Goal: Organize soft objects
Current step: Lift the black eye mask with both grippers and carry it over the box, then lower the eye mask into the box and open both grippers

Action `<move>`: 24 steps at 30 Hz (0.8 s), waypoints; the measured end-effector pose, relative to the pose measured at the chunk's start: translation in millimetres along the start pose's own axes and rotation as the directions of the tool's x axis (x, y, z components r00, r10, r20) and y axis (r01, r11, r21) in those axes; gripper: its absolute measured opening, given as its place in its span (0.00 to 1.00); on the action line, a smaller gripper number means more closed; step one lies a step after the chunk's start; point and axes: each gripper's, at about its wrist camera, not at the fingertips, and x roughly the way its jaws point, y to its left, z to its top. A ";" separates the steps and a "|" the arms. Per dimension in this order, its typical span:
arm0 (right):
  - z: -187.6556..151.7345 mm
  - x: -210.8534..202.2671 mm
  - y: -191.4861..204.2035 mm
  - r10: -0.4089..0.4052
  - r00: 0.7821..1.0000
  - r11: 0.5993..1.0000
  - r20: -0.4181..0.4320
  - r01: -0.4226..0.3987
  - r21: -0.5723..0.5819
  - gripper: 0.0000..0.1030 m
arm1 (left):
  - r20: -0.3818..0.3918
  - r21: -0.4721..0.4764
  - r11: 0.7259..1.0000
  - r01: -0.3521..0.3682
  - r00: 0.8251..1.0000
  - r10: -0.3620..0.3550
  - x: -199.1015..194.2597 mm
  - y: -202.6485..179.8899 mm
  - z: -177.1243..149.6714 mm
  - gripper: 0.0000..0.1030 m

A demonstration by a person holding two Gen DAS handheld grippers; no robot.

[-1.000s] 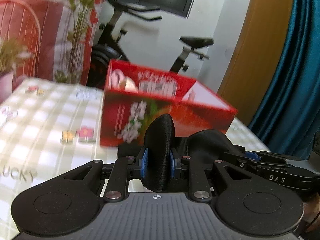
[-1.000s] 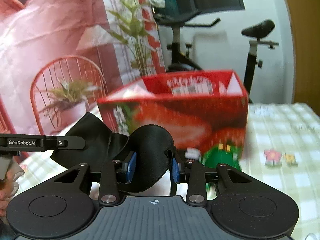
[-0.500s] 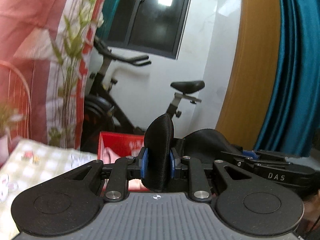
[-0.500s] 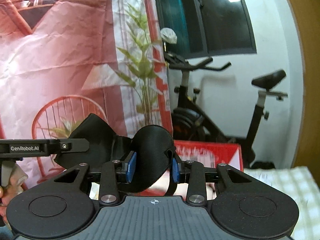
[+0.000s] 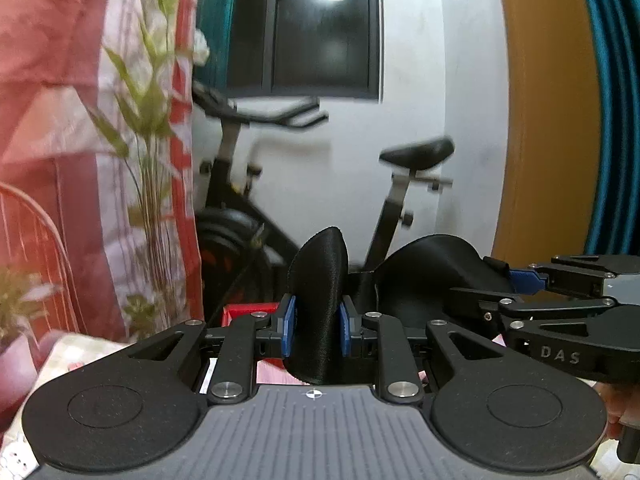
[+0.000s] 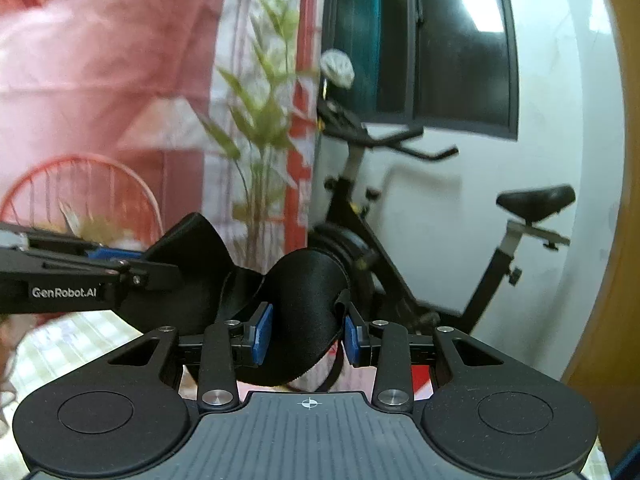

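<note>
A black padded eye mask [image 5: 320,292] is held between both grippers, raised in the air. My left gripper [image 5: 316,330] is shut on one end of it. My right gripper [image 6: 306,334] is shut on the other end [image 6: 308,300], with a thin black strap hanging beside the right finger. In the left wrist view the right gripper [image 5: 520,278] comes in from the right on the mask's far lobe [image 5: 432,272]. In the right wrist view the left gripper [image 6: 120,258] comes in from the left. The red box [image 5: 250,312] shows only as a sliver below, behind the fingers.
An exercise bike [image 5: 280,208] stands behind the table against a white wall. A plant [image 6: 256,128], a red wire chair [image 6: 80,196] and a pink-red backdrop are at the left. A checked tablecloth [image 6: 72,344] shows low. A blue curtain [image 5: 612,100] hangs right.
Both grippers have risen with the mask. The red box, large in view a second ago, has dropped almost out of sight below the fingers.
</note>
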 end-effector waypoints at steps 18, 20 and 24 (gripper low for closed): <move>-58.8 50.7 -21.2 -0.060 0.968 0.995 -0.243 0.079 0.069 0.46 | -0.247 -0.013 0.999 -0.037 0.968 0.033 56.2 12.4 -22.1 0.69; -58.8 48.5 -21.1 -0.087 0.966 0.993 -0.242 0.104 0.059 0.56 | -0.239 -0.016 0.999 -0.047 0.970 0.042 52.3 13.9 -19.6 0.81; -58.5 39.5 -19.3 -0.108 0.967 0.991 -0.230 0.124 0.058 0.81 | -0.226 -0.007 0.997 -0.076 0.971 0.072 42.1 15.3 -15.3 0.98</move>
